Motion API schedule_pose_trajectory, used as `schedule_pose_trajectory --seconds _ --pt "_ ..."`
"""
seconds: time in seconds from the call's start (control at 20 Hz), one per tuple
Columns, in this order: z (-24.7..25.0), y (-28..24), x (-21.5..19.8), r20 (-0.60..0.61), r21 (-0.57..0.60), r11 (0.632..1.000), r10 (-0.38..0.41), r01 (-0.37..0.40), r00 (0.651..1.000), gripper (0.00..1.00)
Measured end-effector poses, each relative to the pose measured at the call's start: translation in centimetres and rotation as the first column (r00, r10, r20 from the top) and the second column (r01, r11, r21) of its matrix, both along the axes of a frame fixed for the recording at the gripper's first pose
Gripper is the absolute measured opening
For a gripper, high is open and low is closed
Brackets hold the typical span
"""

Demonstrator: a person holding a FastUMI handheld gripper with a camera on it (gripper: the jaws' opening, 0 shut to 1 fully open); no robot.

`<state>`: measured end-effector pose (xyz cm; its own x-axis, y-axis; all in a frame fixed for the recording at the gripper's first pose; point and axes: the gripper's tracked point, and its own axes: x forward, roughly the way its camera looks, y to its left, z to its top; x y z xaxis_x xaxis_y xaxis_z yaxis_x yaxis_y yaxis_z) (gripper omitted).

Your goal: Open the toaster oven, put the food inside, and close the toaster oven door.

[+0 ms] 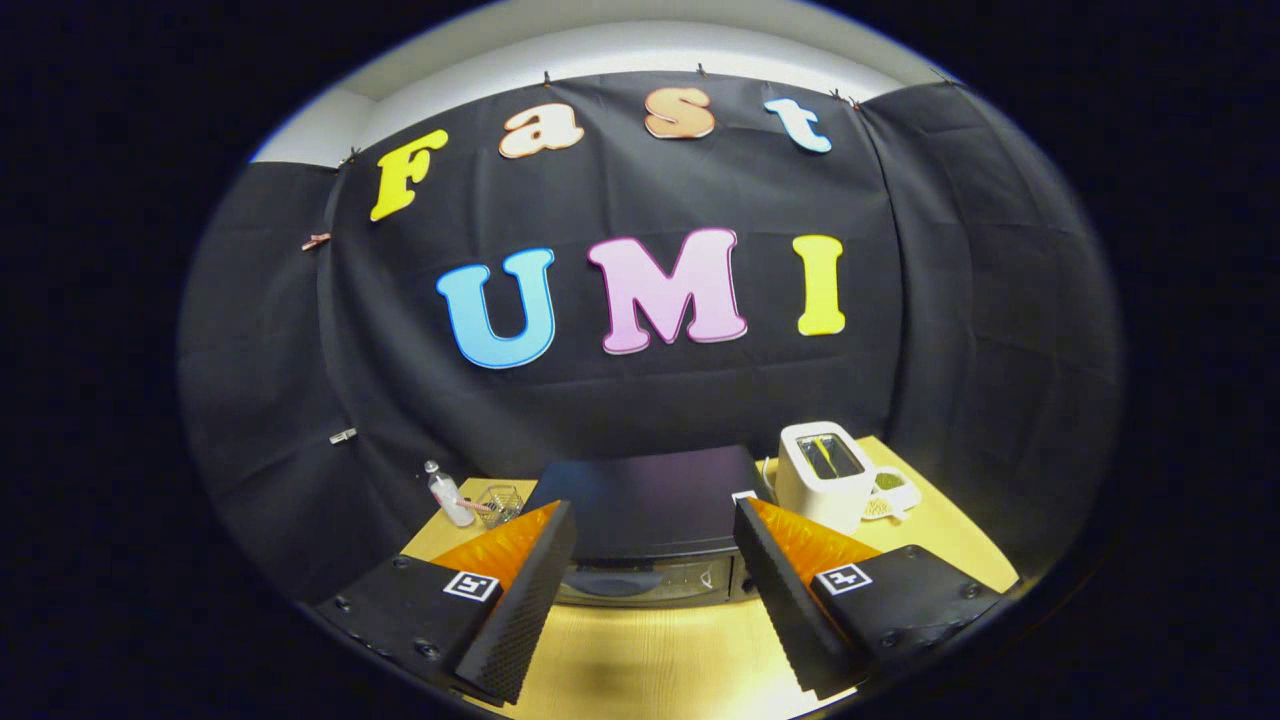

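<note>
A black toaster oven [650, 505] stands on the wooden table [660, 660] straight ahead of me, its glass door [645, 582] shut and facing me. My gripper [655, 515] is open, held above and in front of the oven, with nothing between its fingers. The oven's top and front show in the gap between the two fingers. The left finger [525, 600] and the right finger [785, 600] stand apart from the oven. No food can be made out.
A white slot toaster [822, 475] stands right of the oven, with a small white dish [890, 492] beside it. Left of the oven are a small clear bottle [447, 495] and a wire basket [498, 503]. Black cloth walls close the back and sides.
</note>
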<state>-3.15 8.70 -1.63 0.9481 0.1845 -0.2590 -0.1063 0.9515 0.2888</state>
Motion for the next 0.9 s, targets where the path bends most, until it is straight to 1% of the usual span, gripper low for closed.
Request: schedule_pose_trajectory --seconds 0.25,0.5,0.7,0.9 --pt "4.5 -1.4 -1.0 0.091 0.007 1.0 -0.017 0.017 0.996 0.98" --pt "7.5 -2.3 -2.0 0.165 -0.018 0.999 -0.033 0.037 0.986 0.98" --pt "8.5 -2.1 -2.3 0.192 -0.027 0.999 -0.032 0.038 0.981 0.98" --pt "8.1 -2.2 -2.4 0.177 -0.02 0.999 -0.029 0.033 0.984 0.98"
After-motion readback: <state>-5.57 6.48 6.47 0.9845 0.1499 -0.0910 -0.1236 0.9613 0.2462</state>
